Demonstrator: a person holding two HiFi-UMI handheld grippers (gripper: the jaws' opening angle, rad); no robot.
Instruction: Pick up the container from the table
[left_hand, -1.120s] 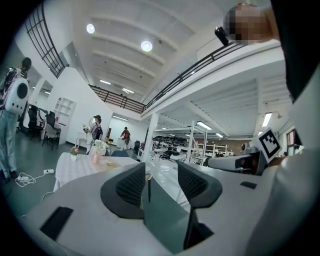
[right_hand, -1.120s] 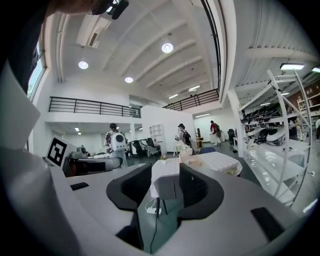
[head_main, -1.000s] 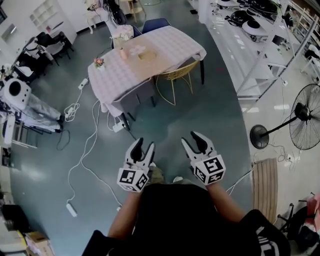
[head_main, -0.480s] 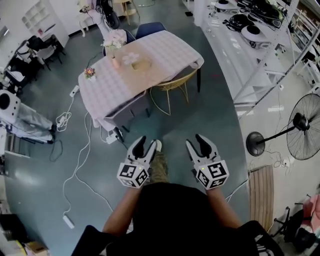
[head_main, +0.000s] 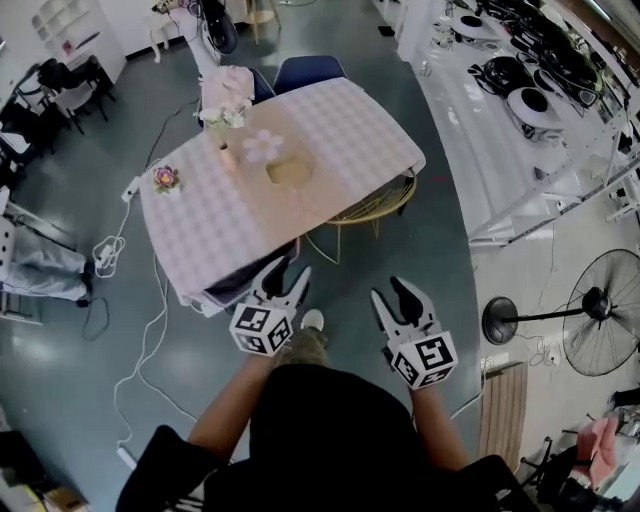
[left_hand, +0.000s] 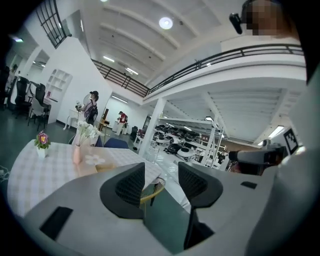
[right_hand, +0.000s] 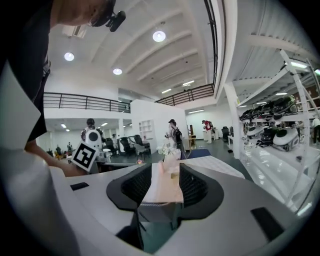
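Head view: I look steeply down from above the person; table lies ahead, left gripper and right gripper sit close below.
Left gripper view: I sit just behind its jaws, facing almost level; table low at left.
Right gripper view: same seat, level; table straight ahead between the jaws.
Shared: all three catch the table and its pink vase.

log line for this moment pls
phase: pre-grasp | left tongs: open, empty | right tongs: open, empty | container: on table, untouched
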